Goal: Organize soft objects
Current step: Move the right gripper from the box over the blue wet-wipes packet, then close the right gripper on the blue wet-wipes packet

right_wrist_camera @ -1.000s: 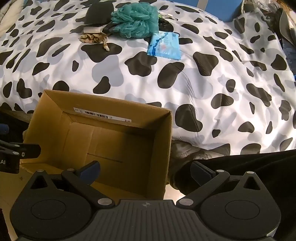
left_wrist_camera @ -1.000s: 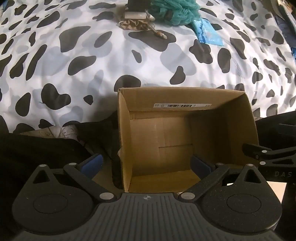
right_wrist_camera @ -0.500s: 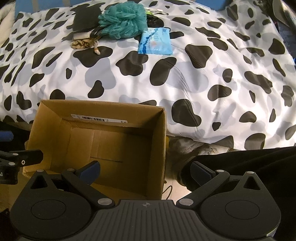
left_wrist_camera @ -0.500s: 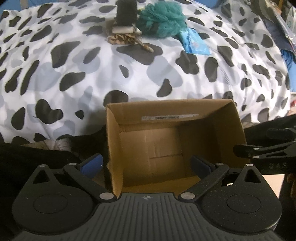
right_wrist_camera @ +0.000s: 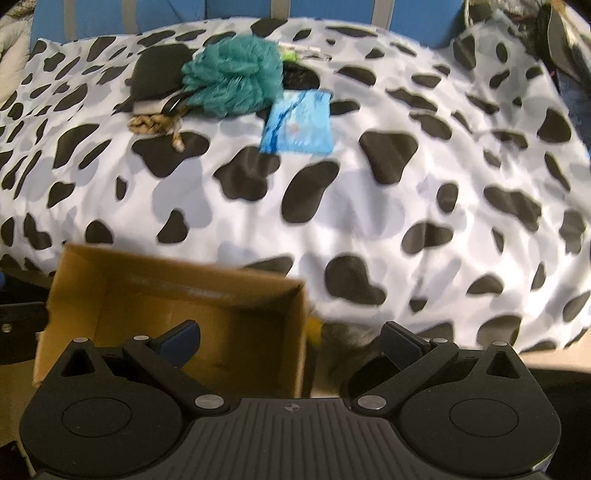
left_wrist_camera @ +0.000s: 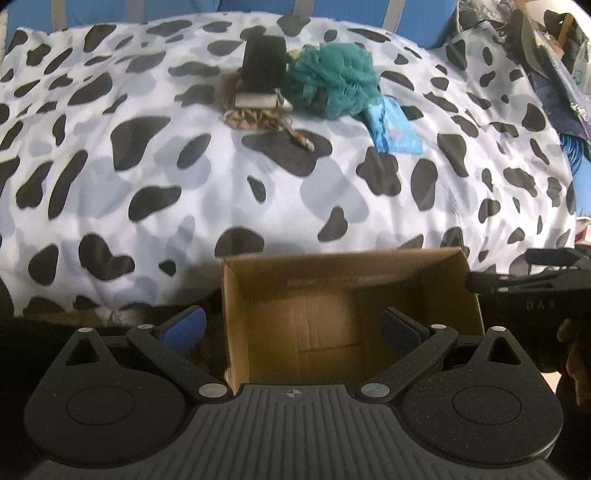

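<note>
Bed: we see a cow-print duvet (left_wrist_camera: 184,192), white with black and grey blotches, filling both views; a blue surface (right_wrist_camera: 332,9) runs behind it.
Cardboard box (left_wrist_camera: 332,295): it stands open-topped at the near edge of the bed, with nothing visible inside. In the left wrist view we look straight into it and see a label strip on its far wall; in the right wrist view it sits to the left and is blurred.
Left claw (left_wrist_camera: 294,326): spread wide and gripping nothing, with one blue pad outside the box's left wall and the other over its inside.
Right claw (right_wrist_camera: 290,338): equally wide apart, nothing between its pads, straddling the box's right wall. Only the left view shows this tool from the side, at the right edge, with part of a hand (left_wrist_camera: 576,354).
Teal bath pouf (right_wrist_camera: 236,79): ruffled mesh, at the far side of the bed, well apart from the box.
Black folded cloth (left_wrist_camera: 264,64): just left of the pouf, touching it.
Blue packet (right_wrist_camera: 299,123): flat, just right of and below the pouf; we see its full face only in the right view.
Tan patterned cord (left_wrist_camera: 258,120): bunched in front of the black cloth.
</note>
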{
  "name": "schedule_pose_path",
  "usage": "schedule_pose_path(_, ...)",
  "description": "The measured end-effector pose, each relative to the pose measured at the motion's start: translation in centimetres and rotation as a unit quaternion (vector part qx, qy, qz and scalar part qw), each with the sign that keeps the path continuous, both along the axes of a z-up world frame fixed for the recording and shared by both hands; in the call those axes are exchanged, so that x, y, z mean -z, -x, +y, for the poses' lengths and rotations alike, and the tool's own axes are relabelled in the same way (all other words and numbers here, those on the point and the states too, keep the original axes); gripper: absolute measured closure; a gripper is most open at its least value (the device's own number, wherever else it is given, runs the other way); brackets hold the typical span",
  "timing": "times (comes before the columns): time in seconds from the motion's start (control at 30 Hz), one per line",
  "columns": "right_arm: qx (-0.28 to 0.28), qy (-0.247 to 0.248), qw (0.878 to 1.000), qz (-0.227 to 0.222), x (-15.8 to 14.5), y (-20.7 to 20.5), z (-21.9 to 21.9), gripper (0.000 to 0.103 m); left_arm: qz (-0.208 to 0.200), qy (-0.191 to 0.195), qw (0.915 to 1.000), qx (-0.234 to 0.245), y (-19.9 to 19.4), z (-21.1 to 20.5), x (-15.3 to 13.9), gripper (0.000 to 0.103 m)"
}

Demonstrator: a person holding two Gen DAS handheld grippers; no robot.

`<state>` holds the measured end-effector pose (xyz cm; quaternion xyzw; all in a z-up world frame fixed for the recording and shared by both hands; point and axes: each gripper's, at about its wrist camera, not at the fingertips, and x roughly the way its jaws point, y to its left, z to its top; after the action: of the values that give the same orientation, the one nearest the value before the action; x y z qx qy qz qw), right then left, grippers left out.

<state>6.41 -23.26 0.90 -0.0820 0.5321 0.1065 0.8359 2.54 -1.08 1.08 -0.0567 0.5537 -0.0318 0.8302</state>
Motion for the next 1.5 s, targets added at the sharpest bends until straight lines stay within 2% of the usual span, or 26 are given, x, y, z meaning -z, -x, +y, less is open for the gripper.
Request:
schedule_pose_path(0.13, -0.002, -0.001, 1.000, -0.013, -0.3, -1.9, -0.5, 0.000, -0.021, -0.013, 0.9996, 0.010, -1.2, 0.2, -0.5, 0.000)
schedule_pose_path(0.37, 0.010, -0.037, 0.999, -0.021, -0.4, -4.8, -1.4, 0.000, -0.030, -0.002, 0.9995, 0.009, -3.2, 1.4, -0.5, 0.000)
schedule_pose_path(0.57, 0.014, -0.065, 0.998, -0.024, -0.4, -6.7, -1.8, 0.000, -0.059, -0.015, 0.9981, -0.003, -5.2, 2.4, -0.7, 0.000)
schedule_pose_path(0.83, 0.006, -0.035, 0.998, -0.044, 0.1, -9.3, -1.0, 0.000, -0.079, -0.042, 0.9959, 0.012, -8.1, 2.9, -0.7, 0.000)
schedule_pose_path(1.0, -0.005, -0.059, 0.997, -0.043, 0.6, -11.1, -0.5, 0.000, -0.084, -0.028, 0.9961, 0.009, -10.2, 3.5, -0.4, 0.000)
schedule_pose_path(1.3, -0.007, -0.089, 0.993, -0.080, 1.8, -13.7, 0.3, 0.000, -0.100, -0.032, 0.9943, 0.019, -13.9, 3.9, 0.1, 0.000)
schedule_pose_path(1.5, -0.015, -0.077, 0.994, -0.081, 2.9, -15.9, 1.4, 0.000, -0.133, -0.063, 0.9888, 0.028, -14.7, 4.0, 0.1, 0.000)
